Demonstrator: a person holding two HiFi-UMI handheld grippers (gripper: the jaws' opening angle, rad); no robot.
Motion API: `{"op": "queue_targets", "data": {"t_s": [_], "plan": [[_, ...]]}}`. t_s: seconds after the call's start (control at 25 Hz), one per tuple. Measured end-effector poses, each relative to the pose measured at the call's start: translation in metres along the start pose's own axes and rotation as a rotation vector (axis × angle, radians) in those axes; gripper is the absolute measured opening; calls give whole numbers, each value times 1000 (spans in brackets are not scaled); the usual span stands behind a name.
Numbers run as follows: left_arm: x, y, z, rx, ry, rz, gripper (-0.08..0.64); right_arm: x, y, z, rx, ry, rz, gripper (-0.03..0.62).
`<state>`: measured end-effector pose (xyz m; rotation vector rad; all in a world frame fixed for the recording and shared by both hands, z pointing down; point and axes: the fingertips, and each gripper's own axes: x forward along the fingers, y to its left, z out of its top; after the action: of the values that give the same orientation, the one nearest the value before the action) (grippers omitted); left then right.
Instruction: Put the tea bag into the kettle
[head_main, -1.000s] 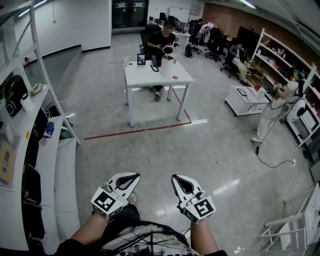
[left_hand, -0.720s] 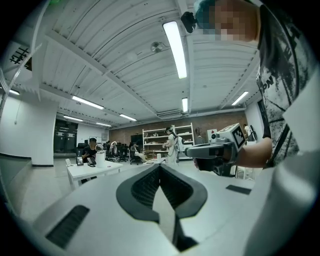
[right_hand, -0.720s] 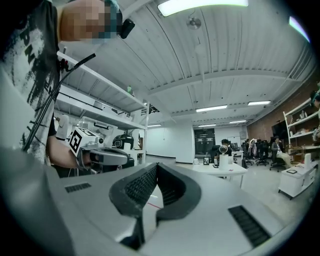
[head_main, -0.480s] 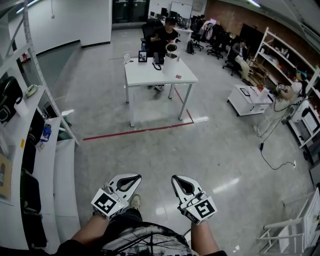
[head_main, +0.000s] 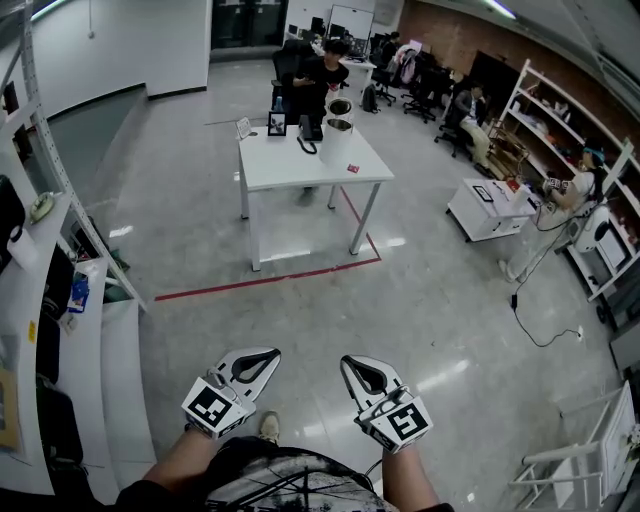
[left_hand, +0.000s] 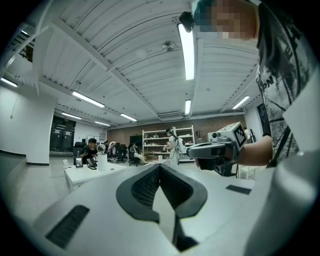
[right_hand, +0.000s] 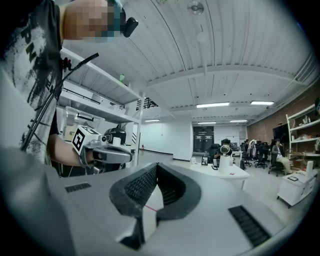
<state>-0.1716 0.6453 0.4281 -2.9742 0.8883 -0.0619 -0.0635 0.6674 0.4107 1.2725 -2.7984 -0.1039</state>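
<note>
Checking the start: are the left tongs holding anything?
No, the left tongs are shut tip to tip, with nothing between them.

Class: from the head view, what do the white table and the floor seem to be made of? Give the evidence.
Table: probably white laminate or painted board on metal legs; flat matt top, thin square legs. Floor: likely polished concrete or epoxy; grey, glossy, with bright reflections.

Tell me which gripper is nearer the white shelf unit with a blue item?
Left. The left gripper is beside the white shelf unit; the right gripper sits farther across.
</note>
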Motion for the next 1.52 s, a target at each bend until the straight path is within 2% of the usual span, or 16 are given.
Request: {"op": "queue_targets", "data": {"t_s": [0.36,0.6,0.76,1.24,1.52], "plan": [[30,78,-14,-10,2,-32,9,77,-31,0,-48,14,-23,11],[47,114,-16,-9,-10,-49,8,113,-49,-11,-56,36,-42,11],[56,124,-19,-17,-31,-77,8,125,-64,-10,-51,37,-82,11],[84,151,-40,-41,10,-119,9,147,-97,-28,-31,67,-122,11],[125,168,-41,-47,13,-117,8,156,-141,-34,-9,67,-130,11]]}}
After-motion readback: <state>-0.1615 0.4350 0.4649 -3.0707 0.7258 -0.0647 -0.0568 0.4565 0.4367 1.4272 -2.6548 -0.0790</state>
